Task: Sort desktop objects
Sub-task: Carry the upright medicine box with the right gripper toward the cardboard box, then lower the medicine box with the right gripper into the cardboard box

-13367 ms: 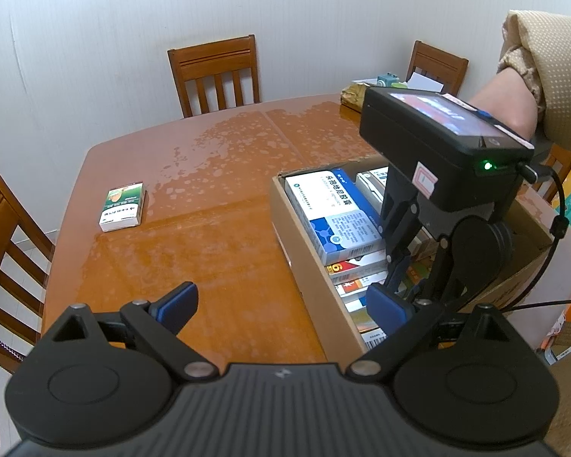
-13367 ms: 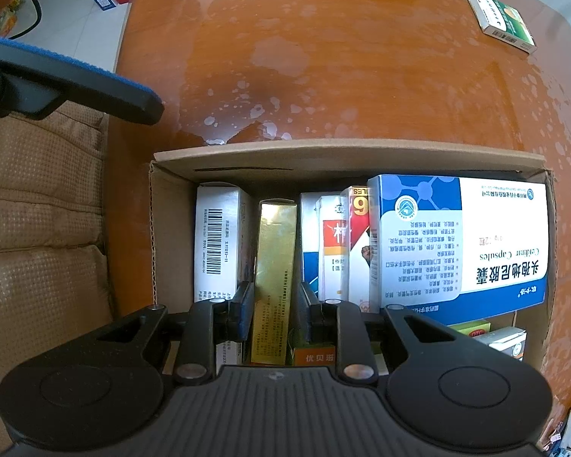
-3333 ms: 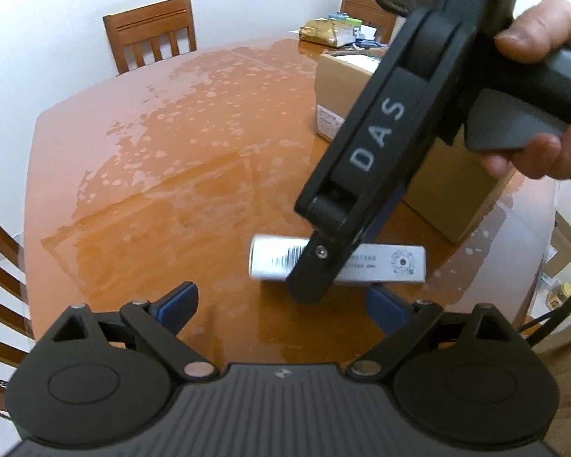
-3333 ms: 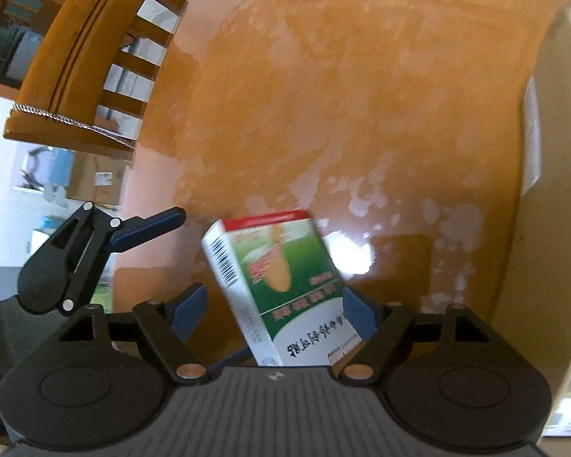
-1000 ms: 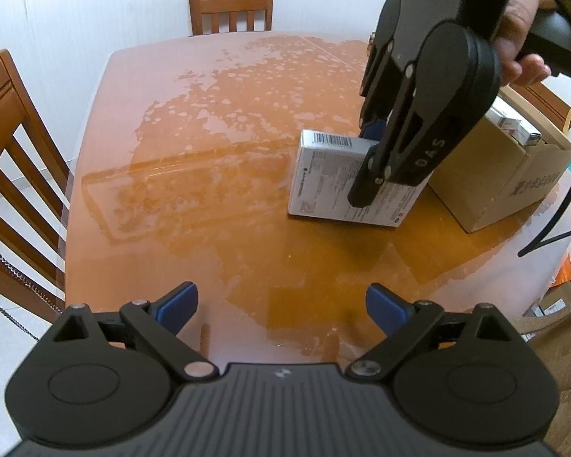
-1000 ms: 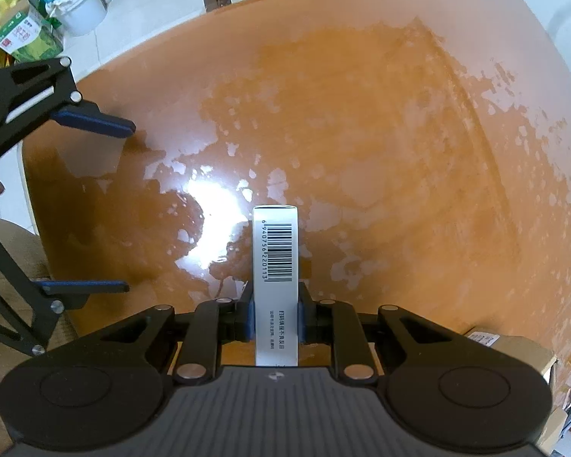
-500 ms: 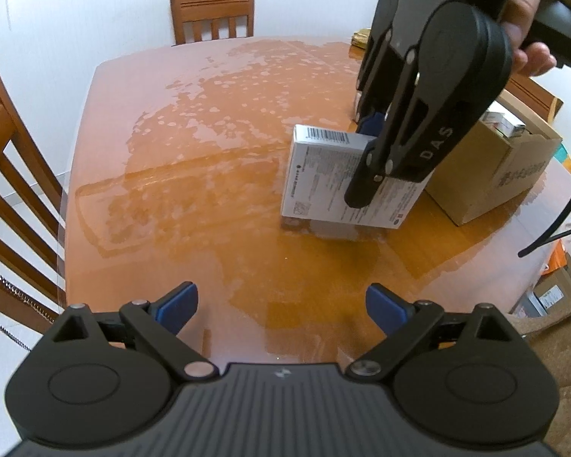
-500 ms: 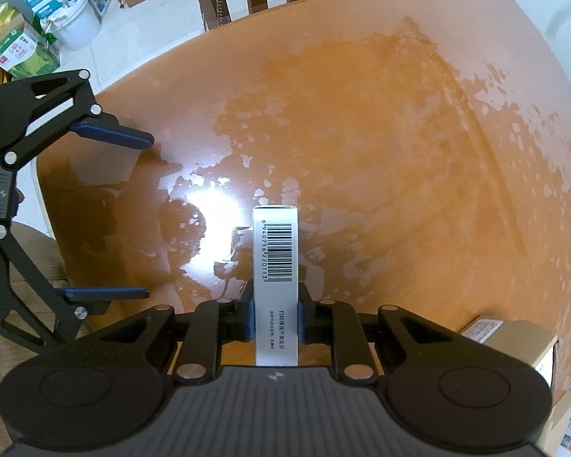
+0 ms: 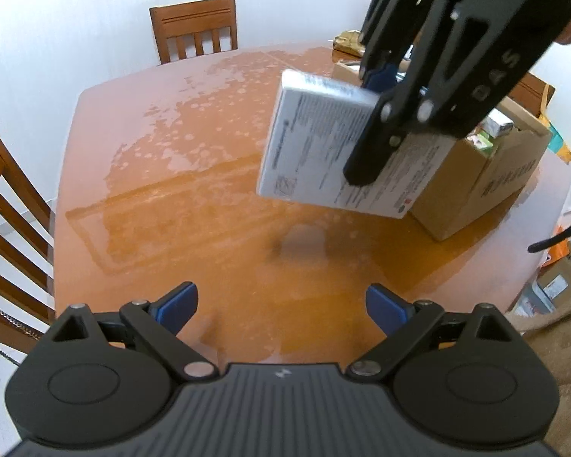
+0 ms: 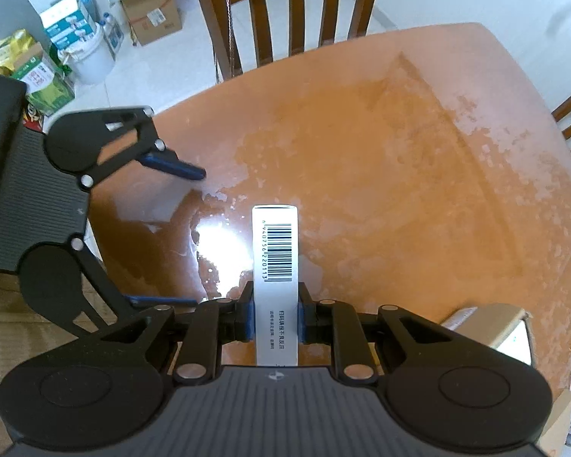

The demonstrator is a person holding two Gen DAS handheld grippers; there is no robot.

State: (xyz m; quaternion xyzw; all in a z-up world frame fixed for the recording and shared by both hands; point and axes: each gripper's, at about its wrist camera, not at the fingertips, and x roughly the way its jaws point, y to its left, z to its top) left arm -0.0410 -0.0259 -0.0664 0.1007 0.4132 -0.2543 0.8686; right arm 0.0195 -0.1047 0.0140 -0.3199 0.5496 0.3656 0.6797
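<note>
Barcode-edged white box (image 10: pixel 276 278) clamped in "DAS"-marked right gripper (image 10: pixel 276 318); left gripper (image 9: pixel 281 304) gapes.

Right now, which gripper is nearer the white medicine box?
Right. The right gripper is shut on the white medicine box, holding it clear above the table. The left gripper stands open and empty, apart from the box.

Both wrist cameras look steeply down, sharing the table (image 9: pixel 217 198).
</note>
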